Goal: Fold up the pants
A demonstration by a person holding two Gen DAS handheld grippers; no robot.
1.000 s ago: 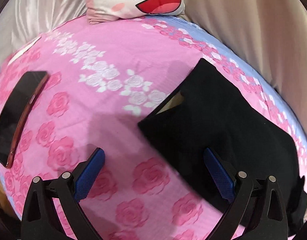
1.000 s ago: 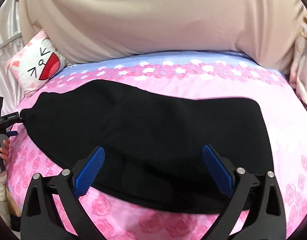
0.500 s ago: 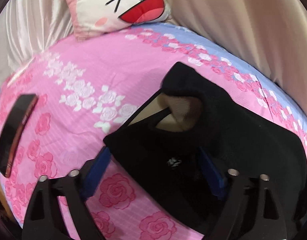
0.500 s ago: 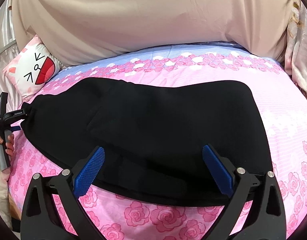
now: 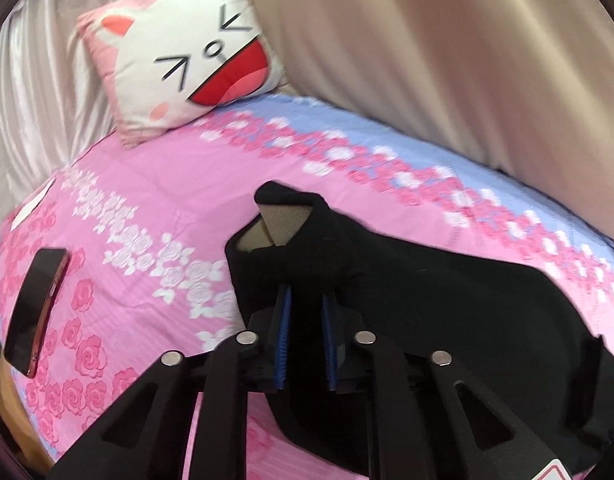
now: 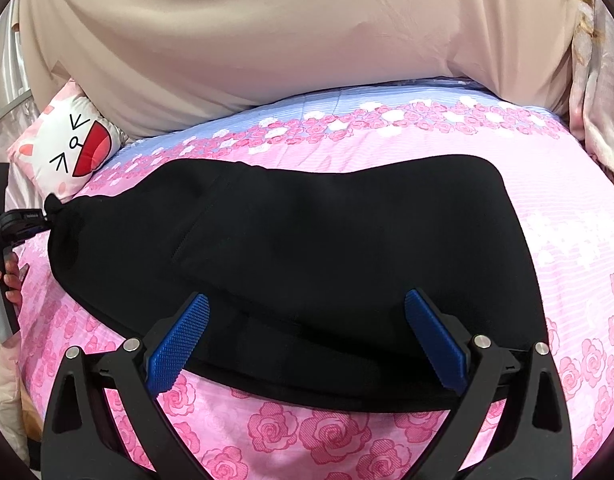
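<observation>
Black pants (image 6: 327, 248) lie across a pink rose-print bed (image 6: 579, 240), folded lengthwise. In the left wrist view my left gripper (image 5: 305, 304) is shut on the pants (image 5: 447, 300) at their left end, which is bunched and lifted so the tan lining (image 5: 281, 224) shows. The left gripper also shows at the far left of the right wrist view (image 6: 43, 216), pinching that end. My right gripper (image 6: 307, 312) is open, its blue pads over the near edge of the pants, holding nothing.
A cartoon-face pillow (image 5: 187, 48) leans at the head of the bed. A phone in a red case (image 5: 35, 308) lies on the sheet left of the pants. Beige fabric (image 6: 287, 40) backs the far side of the bed.
My left gripper moved onto the left end of the pants and closed on it, lifting the fabric. The right gripper stayed open over the near edge.
</observation>
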